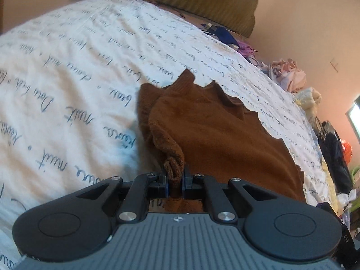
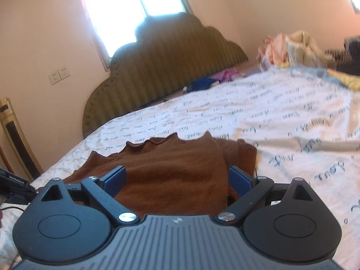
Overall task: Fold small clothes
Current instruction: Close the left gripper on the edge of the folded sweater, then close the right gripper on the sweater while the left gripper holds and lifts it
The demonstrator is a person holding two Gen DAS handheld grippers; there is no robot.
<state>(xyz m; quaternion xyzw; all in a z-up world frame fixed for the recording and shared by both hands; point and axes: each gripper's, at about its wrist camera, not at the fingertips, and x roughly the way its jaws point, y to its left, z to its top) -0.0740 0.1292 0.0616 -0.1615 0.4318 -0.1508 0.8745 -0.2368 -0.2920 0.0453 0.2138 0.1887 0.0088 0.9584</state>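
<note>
A brown knitted garment (image 1: 213,130) with a wavy hem lies on the white bedsheet (image 1: 78,67) printed with handwriting. My left gripper (image 1: 175,175) is shut on a bunched fold of the garment's near edge and holds it a little above the sheet. In the right wrist view the same brown garment (image 2: 171,157) spreads out in front of my right gripper (image 2: 177,175). Its blue-padded fingers (image 2: 115,180) stand wide apart, and the cloth lies between and below them without being pinched.
An olive padded headboard (image 2: 162,67) closes the far end of the bed under a bright window (image 2: 135,0). Piles of loose clothes (image 2: 292,45) crowd the right side, with blue and purple pieces (image 2: 202,83) near the headboard. A black device (image 2: 13,186) shows at the left edge.
</note>
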